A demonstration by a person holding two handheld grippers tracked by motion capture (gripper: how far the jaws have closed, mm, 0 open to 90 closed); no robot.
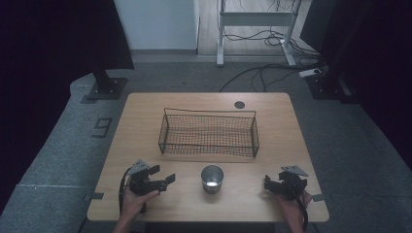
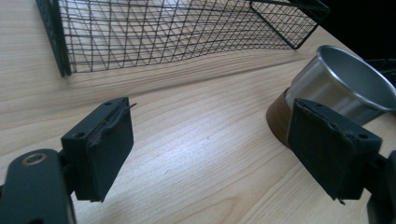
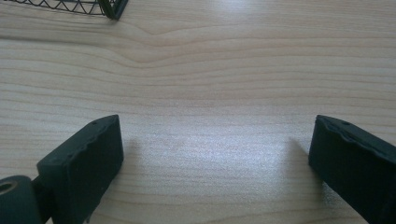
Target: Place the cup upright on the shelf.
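A shiny metal cup (image 1: 212,178) with a brown base stands upright on the wooden table (image 1: 145,126), near the front edge. My left gripper (image 1: 163,174) rests on the table to the cup's left, open. In the left gripper view its jaws (image 2: 210,121) stand wide apart with bare wood between them, and the cup (image 2: 345,88) is just beyond the right-hand jaw. To the right of the cup, my right gripper (image 1: 273,178) also lies open on the table, with nothing between its fingers (image 3: 215,126).
A black wire basket (image 1: 209,113), with nothing in it, stands across the middle of the table behind the cup; its mesh wall (image 2: 163,32) and a corner (image 3: 109,7) appear ahead of the grippers. A small dark grommet (image 1: 239,104) sits near the far edge.
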